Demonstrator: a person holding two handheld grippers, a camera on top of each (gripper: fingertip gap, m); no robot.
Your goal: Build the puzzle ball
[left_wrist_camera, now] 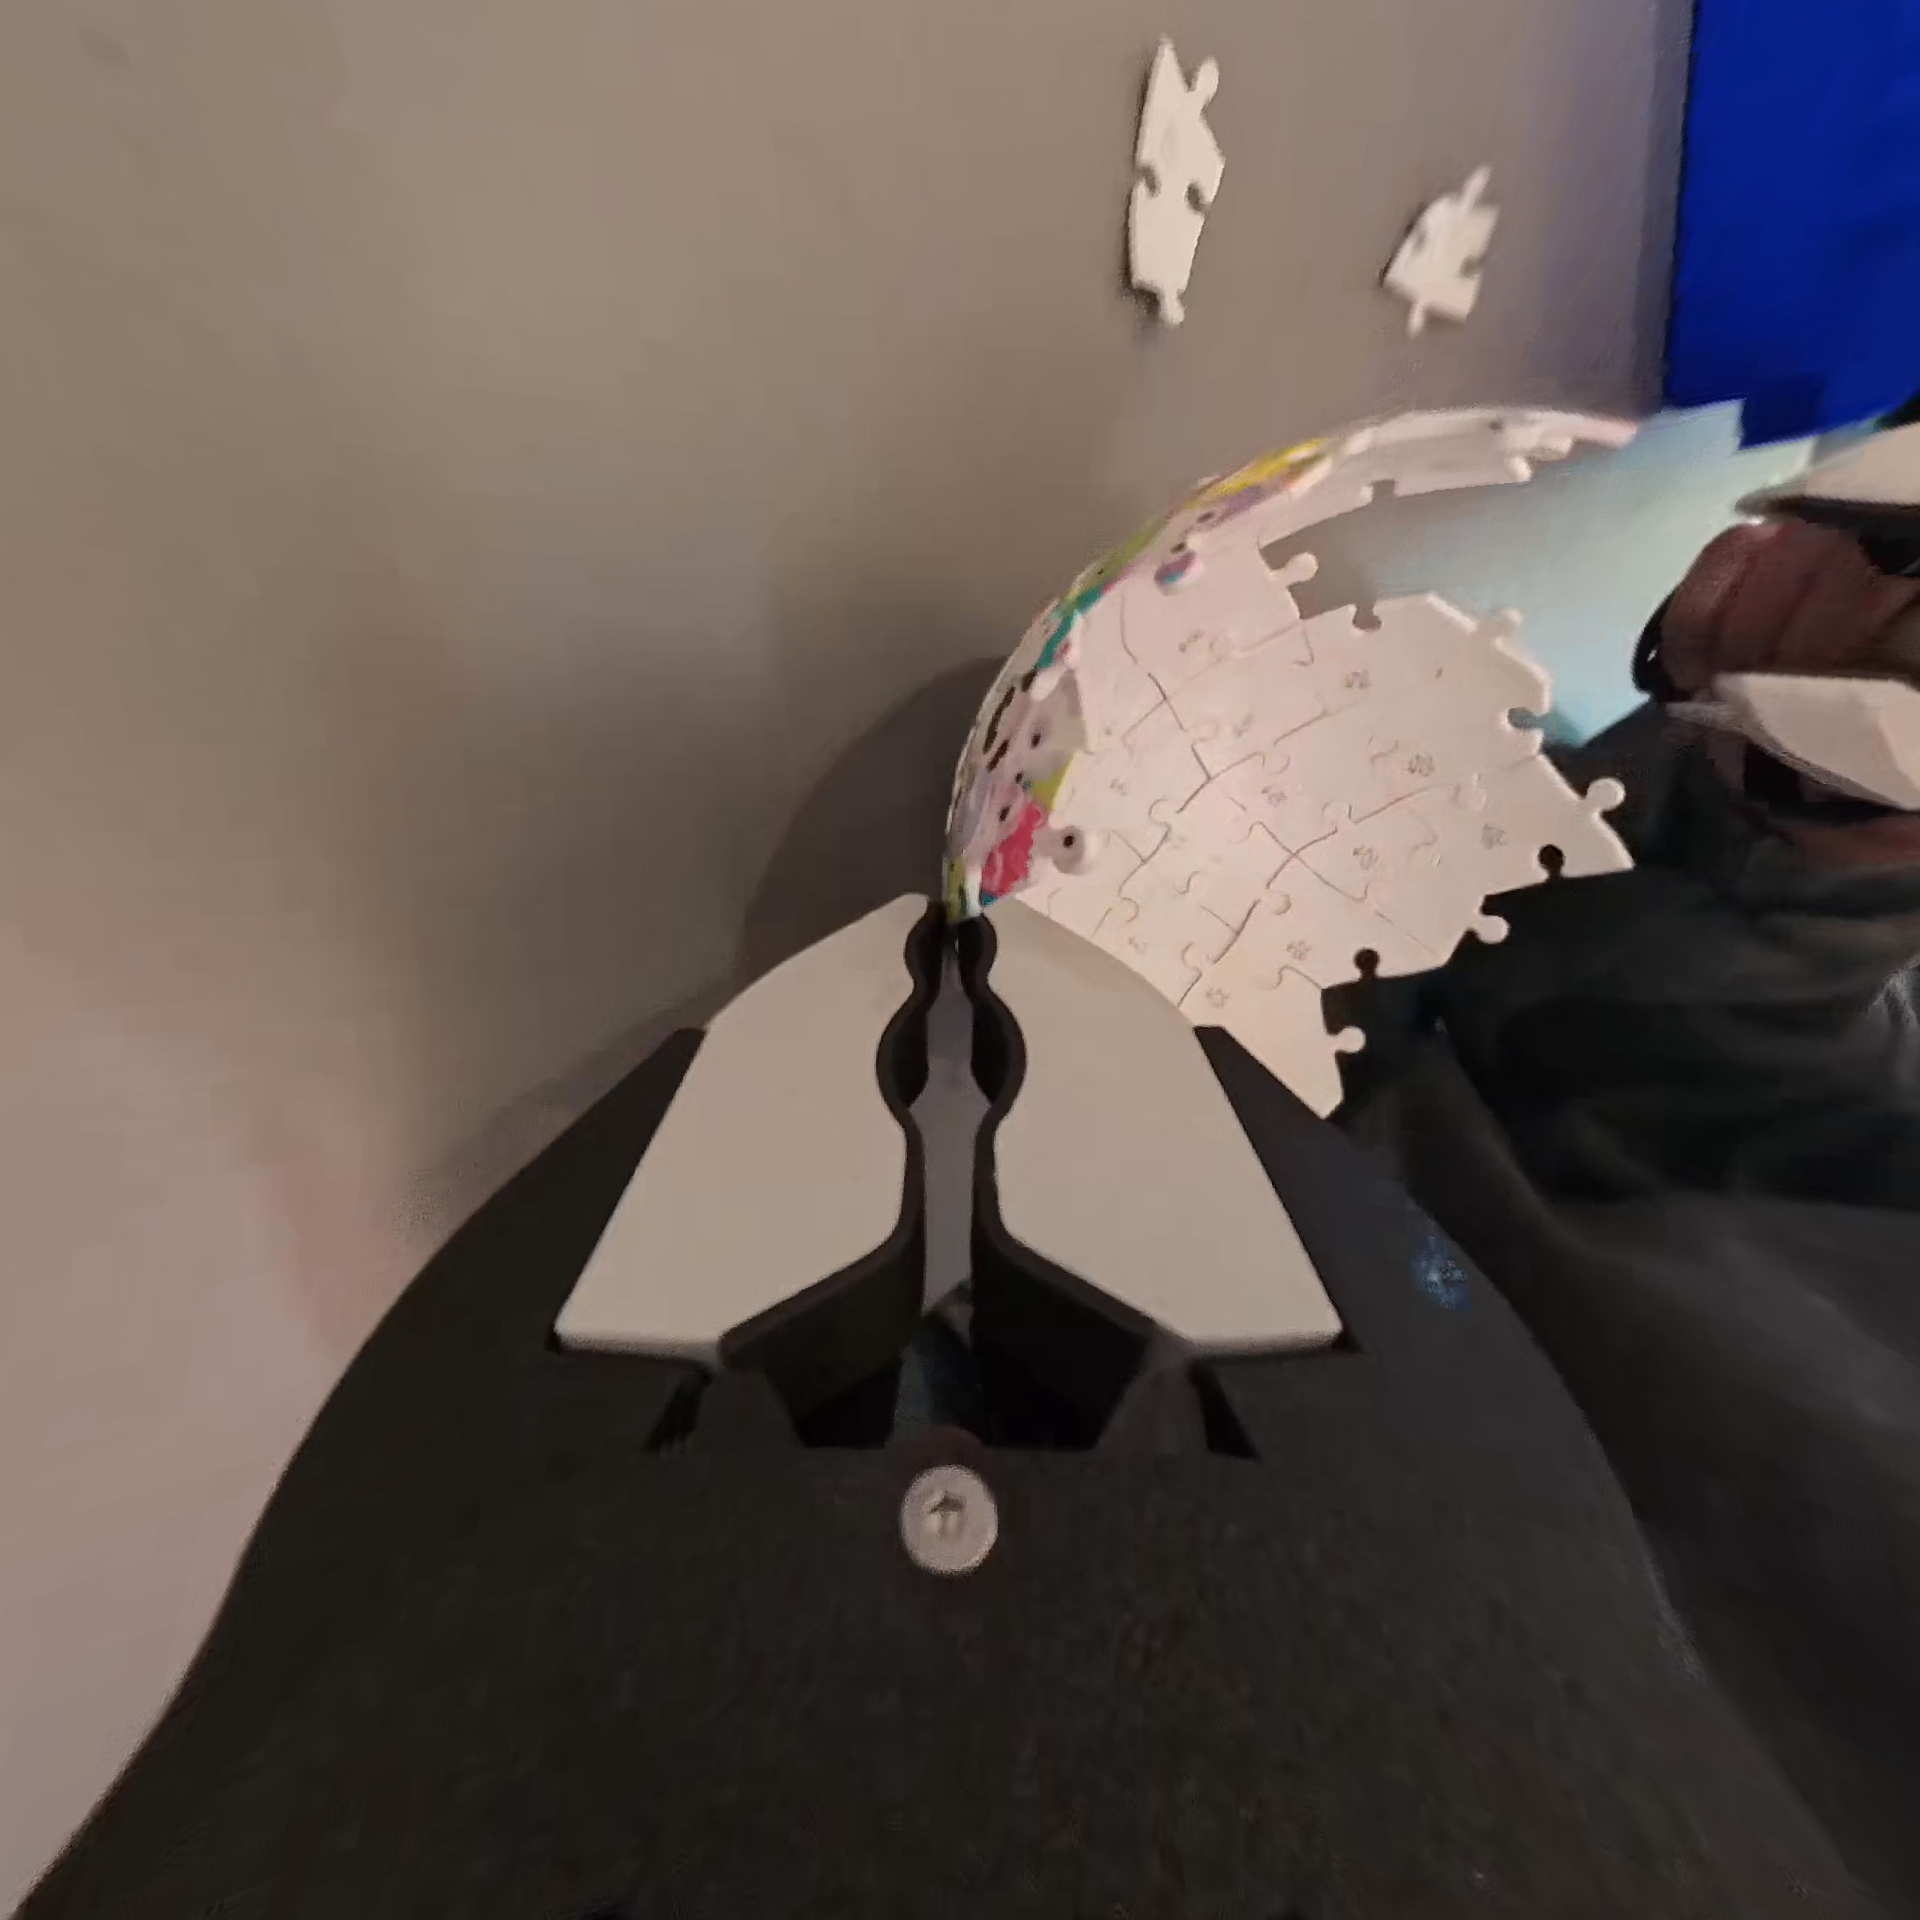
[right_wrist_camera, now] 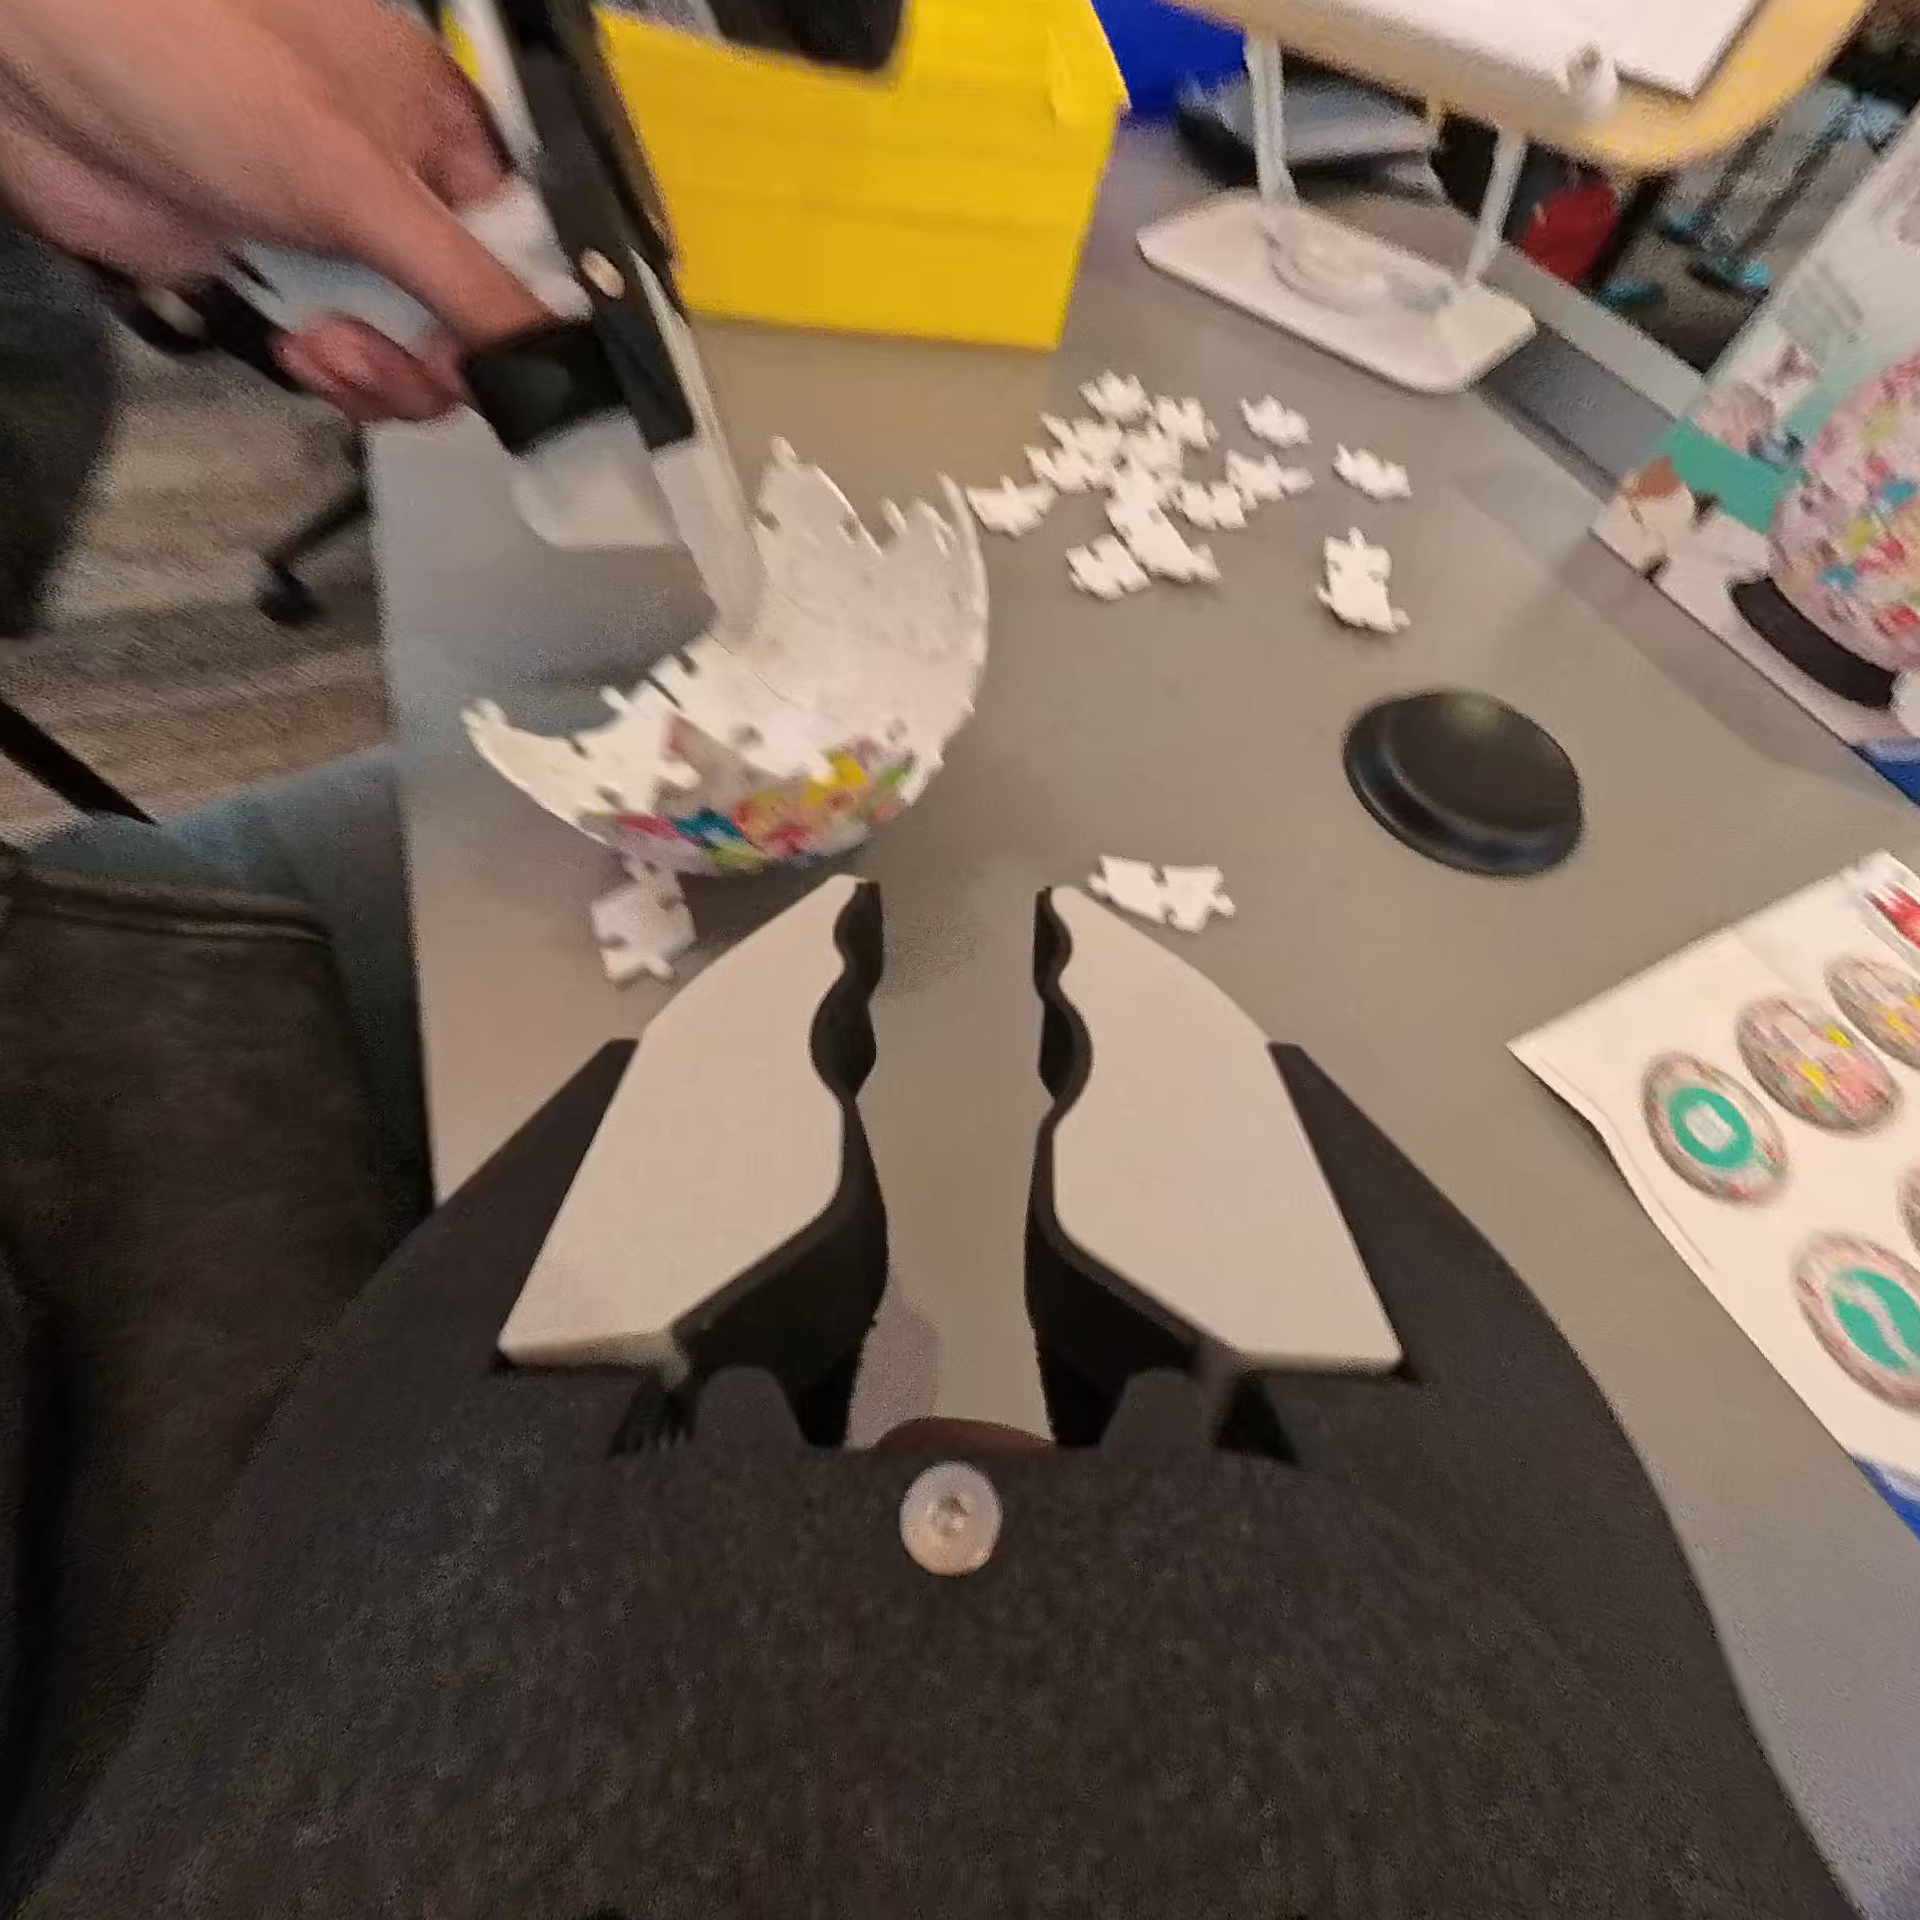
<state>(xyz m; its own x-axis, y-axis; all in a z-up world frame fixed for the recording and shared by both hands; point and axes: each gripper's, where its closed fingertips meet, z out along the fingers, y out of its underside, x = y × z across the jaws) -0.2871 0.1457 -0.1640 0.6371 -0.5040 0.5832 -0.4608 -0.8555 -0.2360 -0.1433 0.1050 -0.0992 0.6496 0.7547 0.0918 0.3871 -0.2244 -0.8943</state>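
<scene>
Right gripper (right_wrist_camera: 956, 904) is closest, its fingers spread wide with nothing in them, low over the gray table (right_wrist_camera: 1195, 665). Left gripper (left_wrist_camera: 954, 925) pinches the rim of the half-built puzzle ball (left_wrist_camera: 1278, 790), which sits like a bowl near the table's edge. I think a new piece comes next, maybe the loose piece (right_wrist_camera: 1162, 891) right by the open fingers, so they must close gently on it.

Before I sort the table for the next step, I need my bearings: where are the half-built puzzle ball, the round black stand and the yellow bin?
half-built puzzle ball (right_wrist_camera: 831, 675): right wrist view, on its white inner wall.
round black stand (right_wrist_camera: 1463, 781): right wrist view, on its top face.
yellow bin (right_wrist_camera: 873, 177): right wrist view, on its front wall.
</scene>
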